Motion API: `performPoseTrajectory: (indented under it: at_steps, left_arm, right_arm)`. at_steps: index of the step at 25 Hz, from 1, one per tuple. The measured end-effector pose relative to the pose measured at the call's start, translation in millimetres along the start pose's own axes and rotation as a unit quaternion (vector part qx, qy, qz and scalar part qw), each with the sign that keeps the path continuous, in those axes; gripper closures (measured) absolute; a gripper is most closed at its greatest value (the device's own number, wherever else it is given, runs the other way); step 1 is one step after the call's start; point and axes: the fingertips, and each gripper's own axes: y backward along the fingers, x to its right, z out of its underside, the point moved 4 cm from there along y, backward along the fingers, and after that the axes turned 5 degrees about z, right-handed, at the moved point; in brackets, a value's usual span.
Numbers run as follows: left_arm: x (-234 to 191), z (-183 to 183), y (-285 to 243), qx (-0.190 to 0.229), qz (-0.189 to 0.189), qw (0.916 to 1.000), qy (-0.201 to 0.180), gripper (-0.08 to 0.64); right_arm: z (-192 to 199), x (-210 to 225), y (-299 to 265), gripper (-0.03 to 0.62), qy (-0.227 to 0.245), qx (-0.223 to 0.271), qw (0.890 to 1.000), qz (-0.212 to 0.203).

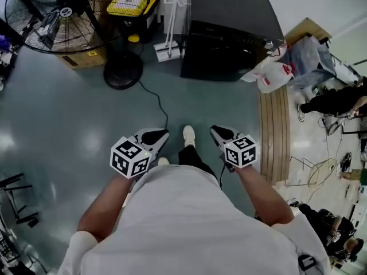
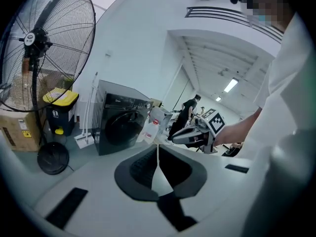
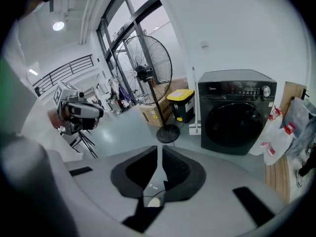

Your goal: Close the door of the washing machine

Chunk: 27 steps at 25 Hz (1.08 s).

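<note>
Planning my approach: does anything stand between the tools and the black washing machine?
Nothing visible does. Grey floor separates the left tool and right tool from the black front-loading washing machine; a thin black cable lies on it.

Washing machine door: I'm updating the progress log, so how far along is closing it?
Done: the door of the washing machine looks shut, flush with the front. In hand: nothing; the left gripper and right gripper hold nothing and are well back from the machine. Left: nothing that shows, beyond perhaps checking the latch.
</note>
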Motion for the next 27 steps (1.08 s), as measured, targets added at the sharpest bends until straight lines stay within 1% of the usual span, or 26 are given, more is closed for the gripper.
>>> performPoseTrajectory:
  at_steps: [7, 16, 27]
  left_arm:
    - [7, 12, 10, 0.007, 0.004, 1.0, -0.005, 0.538]
    - [9, 20, 28, 0.012, -0.003, 0.9999, -0.01, 0.538]
    - [18, 34, 43, 0.023, -0.013, 0.9996, -0.007, 0.538]
  right_arm:
    - [3, -20, 5, 0.561, 0.011, 0.01, 1.0, 0.003]
    - [1, -40, 8, 0.574, 0.024, 0.014, 1.0, 0.003]
    - [2, -58, 17, 0.583, 0.044, 0.015, 0.999, 0.001]
